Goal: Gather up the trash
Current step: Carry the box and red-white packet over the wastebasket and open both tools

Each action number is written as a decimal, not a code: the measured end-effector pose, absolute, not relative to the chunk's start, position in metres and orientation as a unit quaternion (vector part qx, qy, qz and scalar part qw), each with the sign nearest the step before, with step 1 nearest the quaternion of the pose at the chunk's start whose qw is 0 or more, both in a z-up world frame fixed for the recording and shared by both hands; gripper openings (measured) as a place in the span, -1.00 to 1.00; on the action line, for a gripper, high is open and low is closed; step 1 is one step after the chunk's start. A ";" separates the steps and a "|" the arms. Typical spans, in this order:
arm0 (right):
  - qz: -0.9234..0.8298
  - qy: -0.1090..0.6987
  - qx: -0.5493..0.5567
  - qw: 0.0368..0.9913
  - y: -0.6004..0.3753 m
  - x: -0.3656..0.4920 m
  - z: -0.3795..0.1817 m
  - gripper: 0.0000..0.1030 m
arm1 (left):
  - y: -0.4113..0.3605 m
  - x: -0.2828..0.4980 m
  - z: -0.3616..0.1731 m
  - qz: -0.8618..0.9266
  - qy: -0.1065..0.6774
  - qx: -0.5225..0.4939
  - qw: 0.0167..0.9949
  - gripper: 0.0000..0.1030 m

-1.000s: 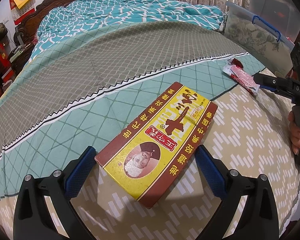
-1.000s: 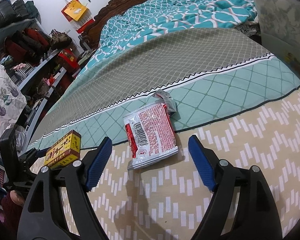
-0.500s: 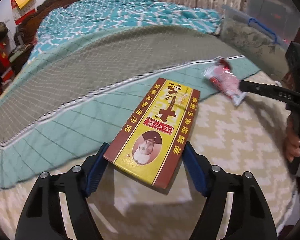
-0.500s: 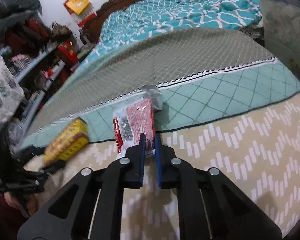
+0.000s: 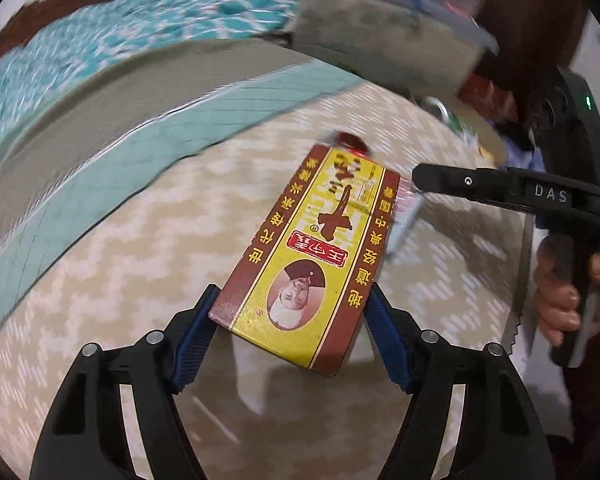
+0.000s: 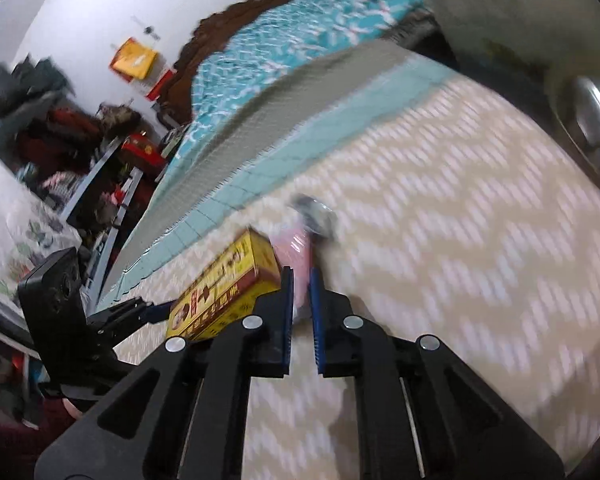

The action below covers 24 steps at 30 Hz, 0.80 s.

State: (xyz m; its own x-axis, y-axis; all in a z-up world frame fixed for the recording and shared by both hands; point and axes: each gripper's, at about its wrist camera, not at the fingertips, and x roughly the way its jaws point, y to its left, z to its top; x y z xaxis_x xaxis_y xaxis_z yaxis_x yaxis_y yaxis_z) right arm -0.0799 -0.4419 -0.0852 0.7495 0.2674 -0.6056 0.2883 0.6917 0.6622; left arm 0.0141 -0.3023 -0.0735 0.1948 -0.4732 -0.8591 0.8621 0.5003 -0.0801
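My left gripper (image 5: 290, 326) is shut on a flat yellow and brown carton (image 5: 316, 256) with Chinese print, held by its near end and lifted off the bed. The same carton (image 6: 224, 292) shows in the right wrist view, just left of my right gripper (image 6: 300, 280), which is shut on a red and white snack wrapper (image 6: 296, 248) with a crumpled silver end. In the left wrist view the wrapper (image 5: 406, 208) hangs from the right gripper (image 5: 418, 180) behind the carton's far end. Both frames are motion-blurred.
The bed has a beige zigzag sheet (image 5: 140, 260), a teal and grey mat (image 5: 100, 128) and a teal patterned quilt (image 6: 292, 28). A clear storage bin (image 5: 388, 36) stands past the bed's corner, with a metal rim (image 6: 592, 108) beside it. Cluttered shelves (image 6: 80, 148) line the far wall.
Both grippers closed on their items and lifted them. Both have swung right toward the bed's corner, so carton and wrapper now sit close together over the zigzag sheet.
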 end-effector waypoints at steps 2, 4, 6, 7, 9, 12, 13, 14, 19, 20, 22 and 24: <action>-0.002 0.349 0.406 0.845 -0.444 -0.092 -0.090 -0.76 | -0.316 0.002 -0.076 -0.451 0.438 0.240 0.739 0.32; -0.006 0.345 0.414 0.842 -0.446 -0.103 -0.092 -0.76 | -0.322 0.000 -0.077 -0.448 0.435 0.251 0.739 0.30; -0.005 0.346 0.416 0.841 -0.446 -0.105 -0.094 -0.66 | -0.322 0.000 -0.078 -0.449 0.438 0.250 0.737 0.30; -0.006 0.347 0.418 0.840 -0.447 -0.105 -0.096 -0.46 | -0.320 0.002 -0.078 -0.453 0.442 0.243 0.735 0.30; 0.007 0.323 0.431 0.842 -0.447 -0.105 -0.092 0.08 | -0.314 0.009 -0.077 -0.459 0.452 0.224 0.731 0.30; 0.003 0.318 0.421 0.850 -0.446 -0.096 -0.085 0.29 | -0.296 0.020 -0.074 -0.464 0.467 0.188 0.729 0.29; 0.005 0.323 0.416 0.850 -0.444 -0.091 -0.085 0.25 | -0.291 0.022 -0.073 -0.466 0.470 0.177 0.728 0.29; 0.008 0.332 0.414 0.848 -0.441 -0.085 -0.088 0.14 | -0.287 0.024 -0.072 -0.468 0.473 0.167 0.727 0.29; 0.016 0.347 0.408 0.845 -0.427 -0.060 -0.094 -0.34 | -0.270 0.033 -0.072 -0.480 0.486 0.115 0.721 0.28; 0.021 0.354 0.409 0.841 -0.424 -0.053 -0.097 -0.59 | -0.270 0.032 -0.071 -0.481 0.485 0.114 0.722 0.28; 0.022 0.352 0.405 0.844 -0.423 -0.049 -0.097 -0.73 | -0.270 0.032 -0.071 -0.479 0.485 0.114 0.723 0.28; 0.016 0.342 0.393 0.853 -0.424 -0.050 -0.090 -0.83 | -0.271 0.032 -0.070 -0.479 0.486 0.112 0.722 0.28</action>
State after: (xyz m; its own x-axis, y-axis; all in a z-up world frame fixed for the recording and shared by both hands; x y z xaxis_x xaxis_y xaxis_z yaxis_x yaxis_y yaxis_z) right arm -0.0496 -0.4240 -0.0900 0.7651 0.2957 -0.5720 0.2423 0.6908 0.6813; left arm 0.0322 -0.2715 -0.0701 0.0679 -0.5830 -0.8096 0.8008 0.5159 -0.3043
